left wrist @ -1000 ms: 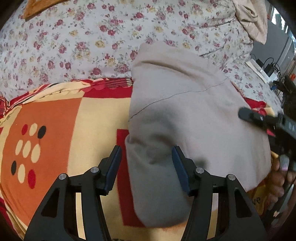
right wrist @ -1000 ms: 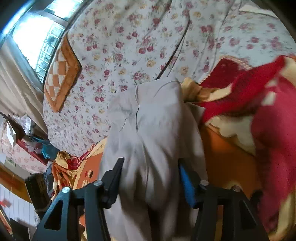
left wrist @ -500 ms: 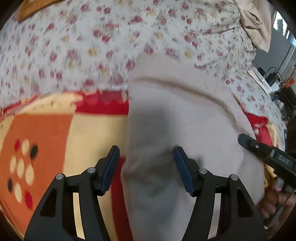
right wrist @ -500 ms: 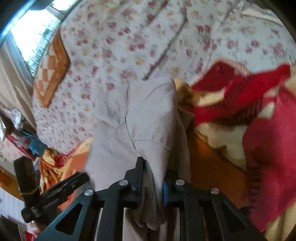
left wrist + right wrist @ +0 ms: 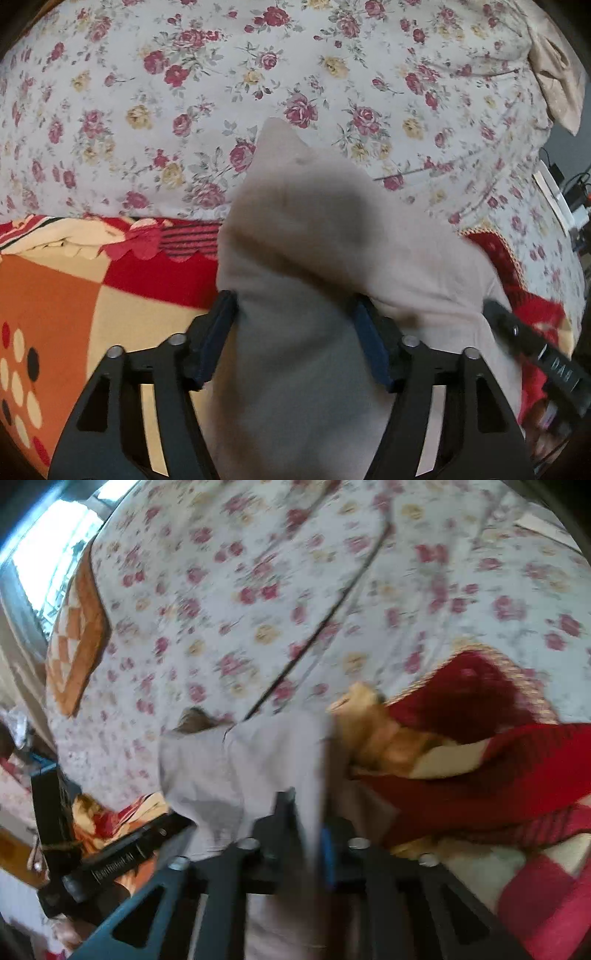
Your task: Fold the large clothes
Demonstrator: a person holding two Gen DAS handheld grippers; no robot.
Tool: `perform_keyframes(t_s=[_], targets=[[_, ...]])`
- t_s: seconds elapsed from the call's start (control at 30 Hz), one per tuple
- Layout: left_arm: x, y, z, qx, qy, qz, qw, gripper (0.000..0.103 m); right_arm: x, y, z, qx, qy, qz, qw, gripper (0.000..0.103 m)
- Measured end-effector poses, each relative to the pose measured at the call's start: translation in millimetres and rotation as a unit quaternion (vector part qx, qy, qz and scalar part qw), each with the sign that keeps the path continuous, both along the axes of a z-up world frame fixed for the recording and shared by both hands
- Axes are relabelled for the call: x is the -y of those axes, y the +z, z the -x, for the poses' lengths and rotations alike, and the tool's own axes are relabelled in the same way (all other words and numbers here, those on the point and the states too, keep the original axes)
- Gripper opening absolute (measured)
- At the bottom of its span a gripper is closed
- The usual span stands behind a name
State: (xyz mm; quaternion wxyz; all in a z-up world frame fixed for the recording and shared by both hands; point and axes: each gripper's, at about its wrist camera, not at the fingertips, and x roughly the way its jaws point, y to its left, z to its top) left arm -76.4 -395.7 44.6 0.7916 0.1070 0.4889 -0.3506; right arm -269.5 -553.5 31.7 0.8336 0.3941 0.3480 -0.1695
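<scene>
Garment [image 5: 314,258], beige, lies on the blanket [image 5: 74,295] w/ its top corner over the floral sheet [image 5: 184,92]. My right gripper [image 5: 308,812] is clenched on its edge to carry the fold; my left gripper [image 5: 291,332] straddles the cloth, jaws opening, not pinching.

A floral bedsheet [image 5: 184,92] lies under a red-orange patterned blanket [image 5: 74,288].
</scene>
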Motion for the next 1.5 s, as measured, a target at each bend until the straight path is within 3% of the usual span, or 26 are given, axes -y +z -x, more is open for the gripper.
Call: perform_keyframes(t_s=[0.1,0.17,0.23,0.33,0.4,0.47,0.53,0.73,0.9,1.03,1.17,1.5], targets=[[12.6,-18.1,1.0,0.007,0.002,-0.011,0.9999,0.081,5.9,-21.5,11.3,-0.024,-0.03,-0.006,0.999,0.006],[16.7,-22.8,7.8,0.033,0.003,-0.018,0.9993,0.082,6.8,-32.0,11.1,-0.03,-0.027,-0.02,0.999,0.006],[15.7,-22.1,11.2,0.043,-0.002,-0.019,0.9989,0.082,5.1,-24.1,15.0,-0.027,-0.028,-0.006,0.999,0.006],[3.4,-15.8,7.7,0.018,-0.001,-0.011,0.9998,0.082,1.1,-1.6,24.3,-0.027,-0.033,0.016,0.999,0.008],[-8.1,-3.7,11.4,0.007,-0.007,-0.001,1.0,0.082,-6.2,14.5,32.0,-0.027,-0.025,0.022,0.999,0.017],[-21.6,8.7,21.0,0.015,-0.02,0.001,0.9997,0.082,-16.0,26.1,37.6,-0.031,-0.017,0.04,0.999,0.038],[-33.0,16.8,31.5,0.025,-0.034,-0.003,0.9991,0.082,-31.9,38.9,41.7,-0.034,-0.006,0.062,0.997,0.044],[-76.2,26.1,60.0,0.038,-0.053,-0.024,0.9976,0.082,-79.2,61.2,44.8,-0.032,0.044,0.097,0.994,0.044],[-98.0,7.4,75.1,0.015,-0.036,-0.021,0.999,0.082,-112.4,54.4,36.6,-0.062,0.087,0.139,0.985,0.044],[-103.5,-13.0,82.4,0.001,-0.032,-0.013,0.9994,0.082,-112.6,25.3,36.3,-0.112,0.079,0.16,0.978,0.039],[-102.7,-20.6,86.8,0.002,-0.025,-0.004,0.9997,0.083,-105.9,2.5,43.9,-0.125,0.067,0.154,0.978,0.039],[-129.2,-5.0,106.0,0.005,-0.044,-0.014,0.9989,0.083,-126.7,34.7,71.0,-0.111,0.071,0.155,0.979,0.043]])
